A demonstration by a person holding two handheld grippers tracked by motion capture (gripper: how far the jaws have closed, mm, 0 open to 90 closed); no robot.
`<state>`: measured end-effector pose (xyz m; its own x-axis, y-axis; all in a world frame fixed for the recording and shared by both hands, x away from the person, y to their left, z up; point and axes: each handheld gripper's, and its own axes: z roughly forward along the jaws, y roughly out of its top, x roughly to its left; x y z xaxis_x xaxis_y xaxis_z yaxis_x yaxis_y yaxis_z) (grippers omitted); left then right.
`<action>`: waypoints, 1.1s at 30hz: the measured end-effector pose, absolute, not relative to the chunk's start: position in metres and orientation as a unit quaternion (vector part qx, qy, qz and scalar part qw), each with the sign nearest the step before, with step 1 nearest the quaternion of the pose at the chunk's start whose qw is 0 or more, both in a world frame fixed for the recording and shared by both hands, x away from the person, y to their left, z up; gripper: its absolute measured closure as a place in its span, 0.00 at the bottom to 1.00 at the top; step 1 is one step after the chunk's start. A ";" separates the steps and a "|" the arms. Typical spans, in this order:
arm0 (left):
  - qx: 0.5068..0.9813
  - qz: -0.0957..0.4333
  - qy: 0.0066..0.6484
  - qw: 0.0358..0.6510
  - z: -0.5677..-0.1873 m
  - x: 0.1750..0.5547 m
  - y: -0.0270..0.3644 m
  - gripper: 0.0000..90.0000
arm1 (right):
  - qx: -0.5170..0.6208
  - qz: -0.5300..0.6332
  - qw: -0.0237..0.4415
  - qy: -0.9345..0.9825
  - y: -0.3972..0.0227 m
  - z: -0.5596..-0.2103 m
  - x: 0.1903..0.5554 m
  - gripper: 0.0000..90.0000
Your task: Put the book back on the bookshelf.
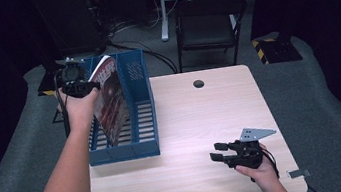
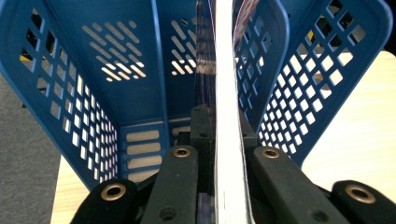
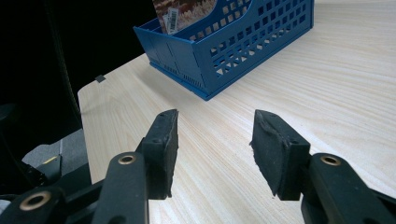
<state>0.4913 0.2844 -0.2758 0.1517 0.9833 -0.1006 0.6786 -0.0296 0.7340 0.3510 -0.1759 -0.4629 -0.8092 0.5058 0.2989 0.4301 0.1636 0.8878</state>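
Step in hand: filing the magazine (image 1: 108, 98) into the blue file rack (image 1: 142, 105). My left tool (image 1: 84, 88) is clamped on the magazine's upper edge; in the left gripper view the white page block (image 2: 227, 116) runs straight up between the two black jaws, pads pressed on both sides. The magazine stands on edge inside the rack, leaning, its lower edge down among the slotted floor bars, cover facing the rack's right wall. I cannot tell whether the lower edge is fully seated on the floor.

My right tool (image 1: 221, 151) sits idle near the desk's (image 1: 201, 117) front right, jaws apart with nothing between them; in the right gripper view, bare wood grain lies between the pads (image 3: 163, 140), with the rack's corner further off (image 3: 205, 65).

Judgement on next move: lower until the magazine bears on the rack floor, then release. On release it will probably tip against a wall or divider, so it is better to lean it there first. The withdrawal should be straight up, to avoid dragging the pages along.

Surface: light wood-grain desk, with a round cable hole (image 1: 198, 83) at the back. The rack is at the left edge.

Room: dim, grey carpet (image 1: 308, 81), a dark chair (image 1: 206, 25) behind the desk, cables on the floor, black-and-yellow tape (image 1: 258, 48) to the right.
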 end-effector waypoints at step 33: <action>0.710 0.188 0.602 0.315 -0.296 0.484 0.295 0.90 | 0.309 0.566 0.030 0.764 -0.172 -0.464 0.351 0.56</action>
